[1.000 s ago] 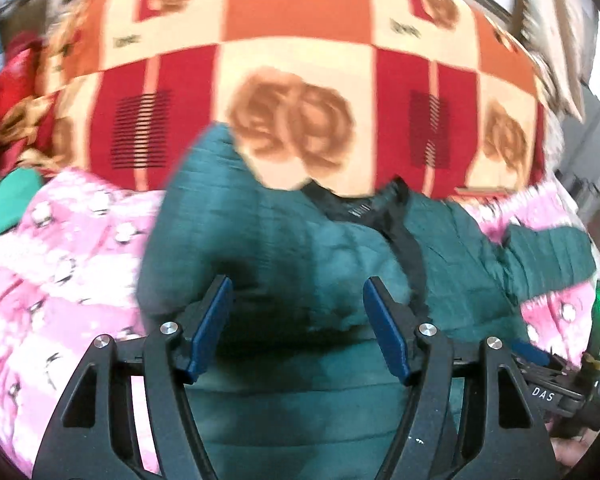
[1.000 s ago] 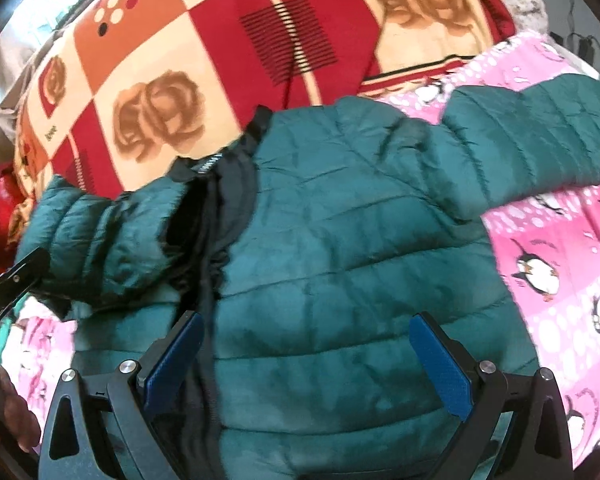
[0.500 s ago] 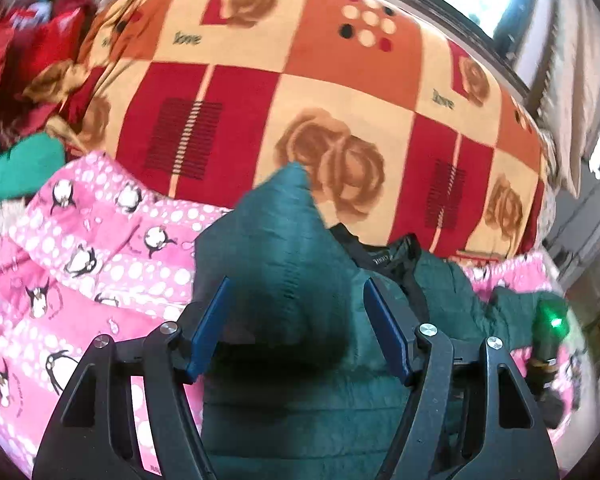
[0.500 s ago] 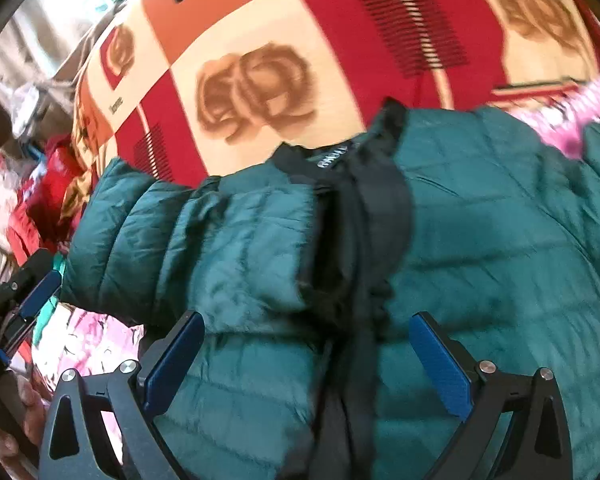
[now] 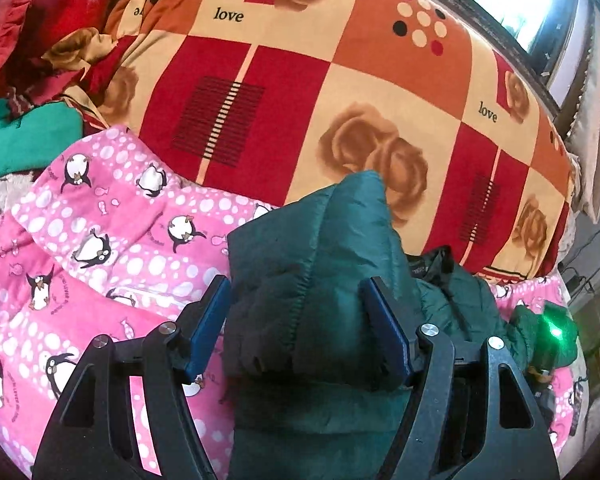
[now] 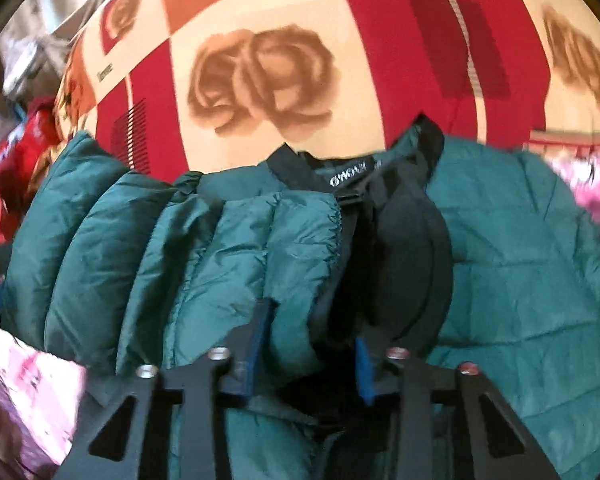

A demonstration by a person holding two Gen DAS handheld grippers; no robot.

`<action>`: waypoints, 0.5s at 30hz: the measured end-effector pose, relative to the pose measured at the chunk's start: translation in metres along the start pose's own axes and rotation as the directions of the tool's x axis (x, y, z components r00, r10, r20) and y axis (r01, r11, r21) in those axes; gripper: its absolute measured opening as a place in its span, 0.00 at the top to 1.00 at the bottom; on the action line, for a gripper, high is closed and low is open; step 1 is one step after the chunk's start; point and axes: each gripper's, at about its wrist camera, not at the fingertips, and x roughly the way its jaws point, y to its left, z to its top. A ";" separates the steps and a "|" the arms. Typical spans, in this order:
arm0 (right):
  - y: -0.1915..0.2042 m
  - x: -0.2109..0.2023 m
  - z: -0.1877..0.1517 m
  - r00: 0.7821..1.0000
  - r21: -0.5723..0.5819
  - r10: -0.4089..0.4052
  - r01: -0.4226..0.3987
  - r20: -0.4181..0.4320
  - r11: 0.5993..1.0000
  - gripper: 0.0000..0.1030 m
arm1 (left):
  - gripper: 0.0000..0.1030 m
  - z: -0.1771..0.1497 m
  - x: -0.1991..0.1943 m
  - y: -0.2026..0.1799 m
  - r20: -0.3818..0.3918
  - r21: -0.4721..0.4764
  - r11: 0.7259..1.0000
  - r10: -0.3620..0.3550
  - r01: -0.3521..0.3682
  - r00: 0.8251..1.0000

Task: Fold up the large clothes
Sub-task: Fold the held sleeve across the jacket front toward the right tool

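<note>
The right gripper [image 6: 306, 344] is closing its jaws on the jacket's [image 6: 228, 248] black-lined front edge, collar straight ahead. The left gripper [image 5: 296, 328] is spreading slightly around a bunched sleeve [image 5: 320, 264]. The jacket lies lengthwise away on the pink blanket [image 5: 100, 240].

1 green puffer jacket [image 5: 312, 280], 1 pink penguin blanket [image 5: 100, 240], 1 rose-patterned quilt [image 5: 340, 100]

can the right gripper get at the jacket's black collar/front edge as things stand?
Probably yes. The right gripper is already at the black front edge of the green puffer jacket, its jaws closing with that fabric between them. Nothing lies between the pads and the cloth.
</note>
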 end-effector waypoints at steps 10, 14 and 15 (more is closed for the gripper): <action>-0.024 -0.051 0.024 0.986 -0.023 -0.025 0.030 0.163 0.999 0.75 | 0.28 -0.008 0.029 -0.002 -0.064 0.009 0.999 0.044 -0.043 0.997; -0.036 -0.058 0.030 0.979 -0.035 -0.068 0.076 0.190 0.996 0.77 | 0.28 -0.010 0.041 -0.005 -0.081 0.030 0.997 0.074 -0.071 0.994; -0.040 -0.059 0.032 0.978 -0.035 -0.080 0.089 0.194 0.995 0.79 | 0.28 -0.011 0.044 -0.004 -0.086 0.032 0.996 0.081 -0.079 0.993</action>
